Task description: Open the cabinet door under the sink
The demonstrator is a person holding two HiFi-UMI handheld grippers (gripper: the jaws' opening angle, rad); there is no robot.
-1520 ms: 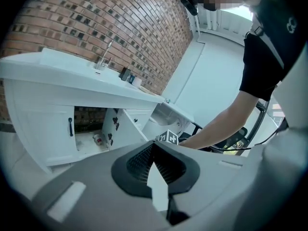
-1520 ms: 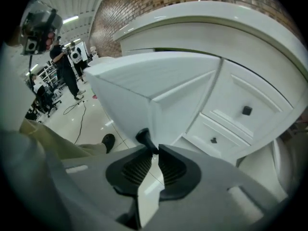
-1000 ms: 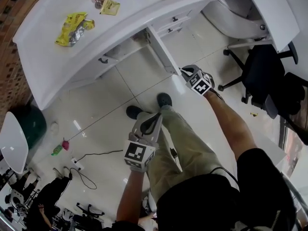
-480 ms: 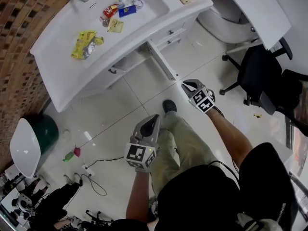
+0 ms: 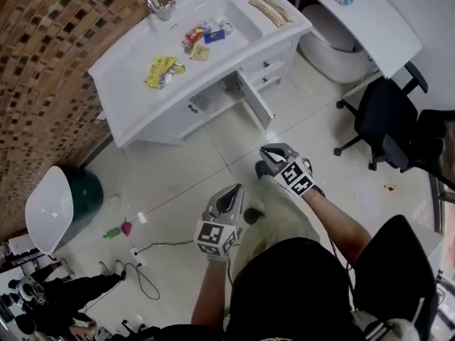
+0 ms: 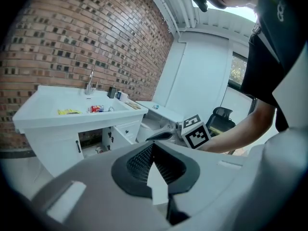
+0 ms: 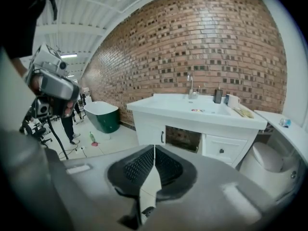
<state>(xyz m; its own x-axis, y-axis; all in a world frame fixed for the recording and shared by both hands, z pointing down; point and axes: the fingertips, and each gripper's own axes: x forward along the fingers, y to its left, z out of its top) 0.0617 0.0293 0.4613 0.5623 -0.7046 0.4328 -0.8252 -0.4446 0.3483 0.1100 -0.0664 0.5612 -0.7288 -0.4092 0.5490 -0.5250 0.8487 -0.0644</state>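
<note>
The white sink cabinet [image 5: 153,112] stands against the brick wall. Its right-hand door [image 5: 257,101] is swung out, showing the dark opening [image 5: 217,94]; the left door [image 5: 178,123] is flat and closed. My left gripper [image 5: 231,194] is shut and empty, held low over the floor well back from the cabinet. My right gripper [image 5: 270,150] is also shut and empty, a short way from the open door's edge. The left gripper view shows the opening [image 6: 94,142] beyond the left gripper [image 6: 153,146]. In the right gripper view the opening [image 7: 183,138] lies ahead of the right gripper [image 7: 154,150].
Snack packets [image 5: 165,71] and a faucet [image 5: 158,6] sit on the counter. A green bin with a white lid [image 5: 53,204] stands left, a toilet [image 5: 334,34] and a black office chair [image 5: 387,119] right. A cable and power strip [image 5: 135,256] lie on the tiled floor.
The person has stepped back: the cabinet now sits farther away and higher in the head view. Both grippers have drawn away from the open door, still shut.
</note>
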